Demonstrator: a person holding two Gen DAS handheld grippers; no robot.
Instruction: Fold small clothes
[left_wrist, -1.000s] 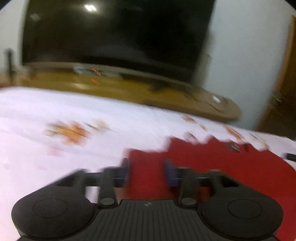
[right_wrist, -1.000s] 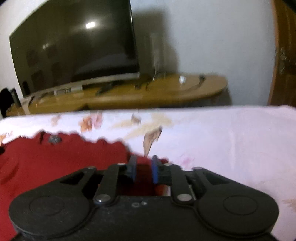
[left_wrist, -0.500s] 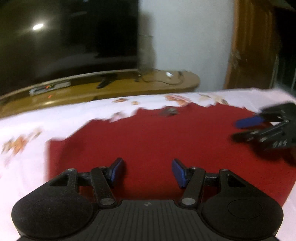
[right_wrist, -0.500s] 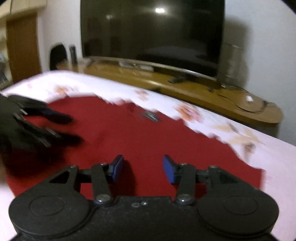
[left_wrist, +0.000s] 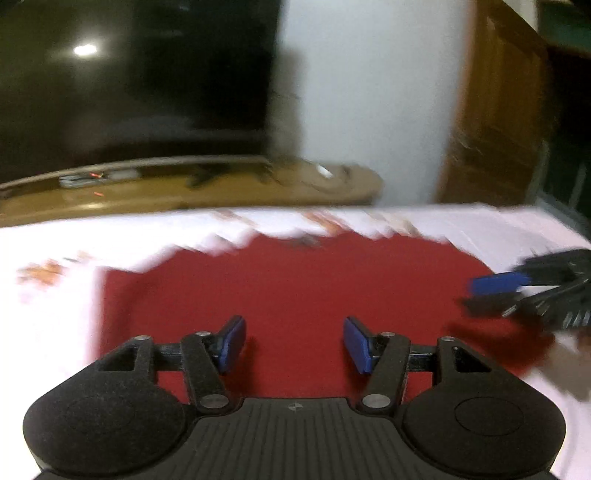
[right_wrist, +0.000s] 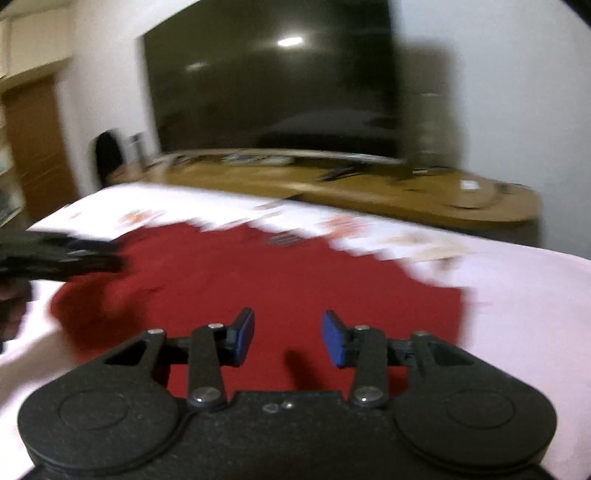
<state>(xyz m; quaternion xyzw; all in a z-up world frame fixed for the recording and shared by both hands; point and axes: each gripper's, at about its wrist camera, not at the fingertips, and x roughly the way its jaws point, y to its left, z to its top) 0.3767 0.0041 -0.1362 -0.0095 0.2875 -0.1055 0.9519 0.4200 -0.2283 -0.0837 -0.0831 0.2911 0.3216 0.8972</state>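
A red garment (left_wrist: 295, 288) lies spread flat on a white sheet with floral prints (left_wrist: 55, 314). My left gripper (left_wrist: 294, 345) hovers open over the near part of the cloth, with nothing between its blue pads. My right gripper (right_wrist: 287, 339) hangs over the same red garment (right_wrist: 258, 280) from the other side; its jaws are closing and hold nothing. Each gripper shows in the other's view: the right gripper (left_wrist: 480, 295) at the cloth's right edge, the left gripper (right_wrist: 110, 260) as a dark blur at its left edge. Both views are motion-blurred.
Beyond the sheet (right_wrist: 517, 314) runs a wooden console (left_wrist: 221, 192) with a large dark television (right_wrist: 273, 88) and small items on it. A wooden door (left_wrist: 498, 122) stands at the right, and a white wall behind.
Both views have swung from the garment's outer edges toward its middle. The right gripper's jaws went from nearly shut to apart. The left gripper's jaws stayed apart.
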